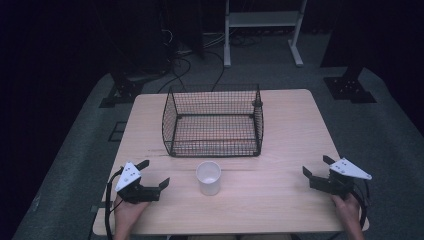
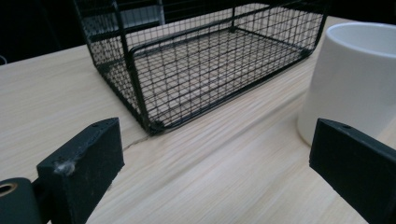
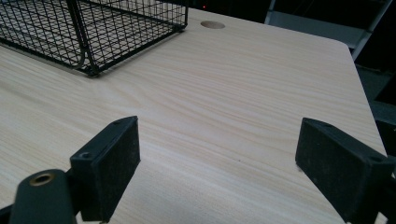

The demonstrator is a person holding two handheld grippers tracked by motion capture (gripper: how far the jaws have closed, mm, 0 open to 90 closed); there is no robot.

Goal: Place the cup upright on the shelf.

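Note:
A white cup [image 1: 208, 177] stands upright and empty near the table's front edge, just in front of a black wire basket [image 1: 214, 144]. My left gripper [image 1: 155, 172] rests at the front left, a short way left of the cup, open with nothing between its jaws. In the left gripper view the cup [image 2: 355, 79] stands beyond the right jaw and the empty basket [image 2: 205, 79] lies ahead of the left gripper [image 2: 217, 149]. My right gripper [image 1: 316, 165] sits at the front right, open over bare wood. The right gripper [image 3: 219, 144] faces the basket's corner [image 3: 93, 28].
The light wooden table [image 1: 280, 200] has a round cable hole [image 3: 212, 24] near its far edge. Behind the table stand a white metal rack [image 1: 262, 20], dark stand bases [image 1: 350, 90] and cables on the grey floor.

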